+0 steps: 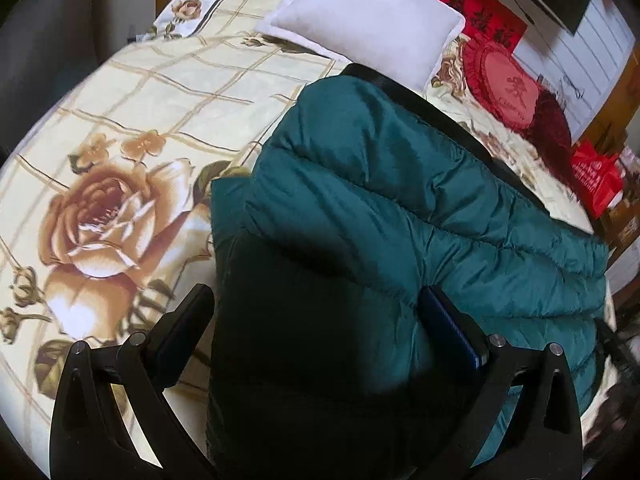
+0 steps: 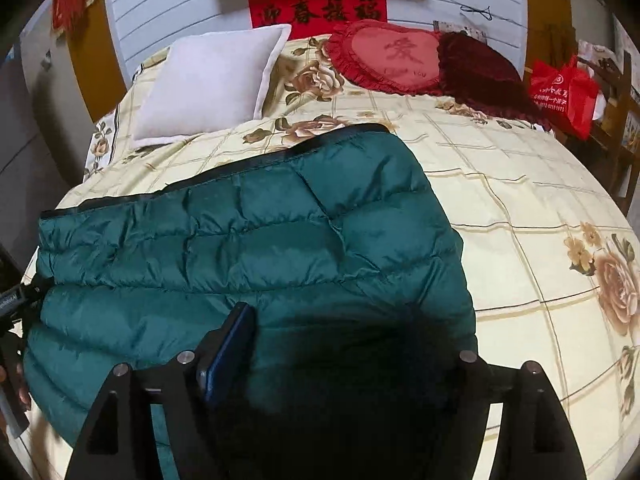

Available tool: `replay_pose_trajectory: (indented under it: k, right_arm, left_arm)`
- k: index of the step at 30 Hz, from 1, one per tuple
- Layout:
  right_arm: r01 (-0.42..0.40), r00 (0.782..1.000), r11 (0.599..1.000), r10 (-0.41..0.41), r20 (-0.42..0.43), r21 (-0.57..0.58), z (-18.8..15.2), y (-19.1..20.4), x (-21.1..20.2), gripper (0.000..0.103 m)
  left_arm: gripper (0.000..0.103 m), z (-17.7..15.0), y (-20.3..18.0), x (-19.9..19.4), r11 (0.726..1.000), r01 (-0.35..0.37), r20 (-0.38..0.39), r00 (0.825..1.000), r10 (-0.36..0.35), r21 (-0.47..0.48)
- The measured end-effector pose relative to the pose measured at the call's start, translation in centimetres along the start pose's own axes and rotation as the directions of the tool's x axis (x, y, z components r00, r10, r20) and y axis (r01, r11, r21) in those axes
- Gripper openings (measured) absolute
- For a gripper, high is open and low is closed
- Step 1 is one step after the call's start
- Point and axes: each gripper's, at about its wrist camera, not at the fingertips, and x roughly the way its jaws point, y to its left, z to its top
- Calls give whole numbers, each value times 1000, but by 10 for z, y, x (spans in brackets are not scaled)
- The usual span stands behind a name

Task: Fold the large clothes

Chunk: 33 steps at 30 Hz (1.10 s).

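A dark green quilted puffer jacket [image 1: 400,208] lies folded on a bed; it also shows in the right wrist view [image 2: 260,232], with a black zipper edge along its far side. My left gripper [image 1: 316,300] is open, its jaws spread wide over the jacket's near left end. My right gripper [image 2: 344,328] is open too, just above the jacket's near right part; only its left finger [image 2: 232,344] shows clearly, the right one is lost in shadow. Neither holds fabric.
The bed has a cream sheet with rose prints [image 2: 500,200]. A white pillow [image 2: 212,80], a red heart cushion [image 2: 392,56] and a dark red cushion [image 2: 488,76] lie at the head. A red bag [image 2: 568,92] stands beside the bed.
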Motion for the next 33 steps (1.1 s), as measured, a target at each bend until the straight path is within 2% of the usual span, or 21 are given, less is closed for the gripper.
replay_pose_trajectory:
  k: [3,6,10,13,15,18,22,25,31,32,33]
  right_arm:
    - [-28,1000,1000,28,11,12,-2,-2,-18,74]
    - [-46,999,999,46,28,9,-7,-4,-36,74]
    - [-69,997,997,69,34,16,-11,-15,-53,74]
    - [-91,995,995,90,37,39,-10,-30,-59,83]
    - [-99,995,993,97,32,62,-11,-42,-59,94]
    - [-130,991,986,131,-2,105,-10,-58,-48,96]
    - [-168,982,974,178,-57,150,-11,-71,-21,96]
    - [-206,971,963,224,-89,173,-13,-76,0,96]
    - [-295,944,941,314,-100,167,-13,-73,24,103]
    - [-309,939,937,328,-104,163,-13,-71,27,103]
    - [-319,935,934,338,-106,161,-13,-69,29,103]
  left_arm:
    - [103,-5,-6,-6,999,-36,16,999,36,35]
    - [103,-9,-7,-14,998,-37,10,999,37,52]
    - [102,-10,2,-33,999,29,-12,1000,-29,41]
    - [102,-14,14,-49,995,96,-10,995,-96,7]
    - [102,-18,25,-56,988,152,-16,988,-153,-30]
    - [102,-24,40,-55,970,229,-56,971,-234,-83]
    - [102,-30,53,-45,952,277,-87,953,-289,-131]
    - [103,-33,60,-36,921,344,-101,925,-365,-183]
    - [103,-35,57,-11,893,398,-162,887,-433,-208]
    - [103,-35,56,-10,891,406,-158,884,-439,-206]
    - [103,-34,53,-11,894,407,-140,890,-434,-186]
